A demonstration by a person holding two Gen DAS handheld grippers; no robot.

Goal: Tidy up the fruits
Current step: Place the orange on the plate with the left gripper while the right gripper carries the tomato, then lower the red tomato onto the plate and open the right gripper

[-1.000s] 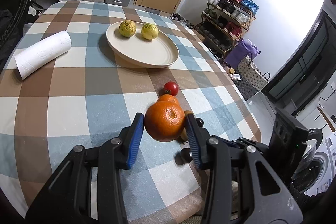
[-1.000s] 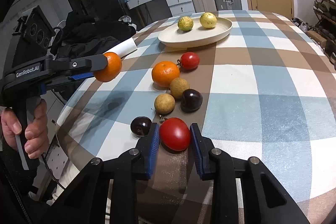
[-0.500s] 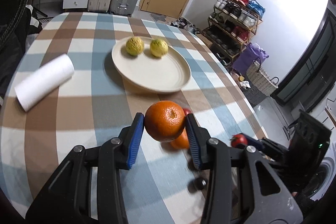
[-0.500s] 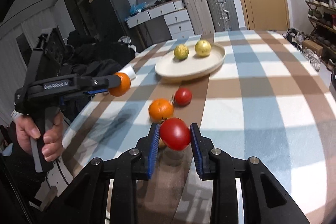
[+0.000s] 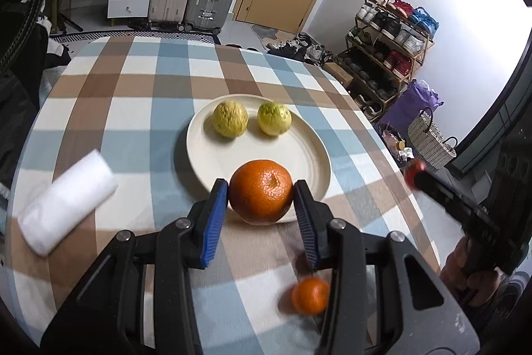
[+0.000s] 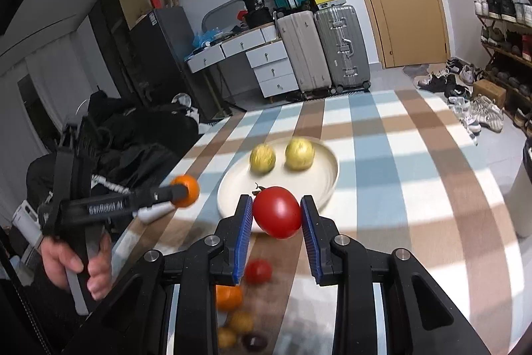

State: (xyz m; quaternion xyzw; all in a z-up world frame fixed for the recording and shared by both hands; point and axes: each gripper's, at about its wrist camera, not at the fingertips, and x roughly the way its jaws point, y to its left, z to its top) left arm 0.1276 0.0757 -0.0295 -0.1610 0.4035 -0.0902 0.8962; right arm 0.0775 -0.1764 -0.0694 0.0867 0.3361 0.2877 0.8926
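In the left wrist view, the left gripper (image 5: 261,200) sits at lower centre, its blue pads closed against the sides of an orange (image 5: 261,191) held above the near rim of a cream plate (image 5: 299,155). Two yellow-green fruits (image 5: 230,118) lie side by side on the plate's far half. A white paper towel roll (image 5: 65,200) rests on the checked tablecloth (image 5: 133,95) at the left, and a second, smaller orange (image 5: 311,294) lies blurred on the cloth at lower right. In the right wrist view, the right gripper (image 6: 277,215) at lower centre is clamped on a red tomato (image 6: 277,212), in front of the plate's near edge. Below it, at the bottom of the frame, another tomato (image 6: 258,270) and several small blurred fruits lie on the cloth. A hand (image 6: 78,262) at lower left holds the other gripper's handle.
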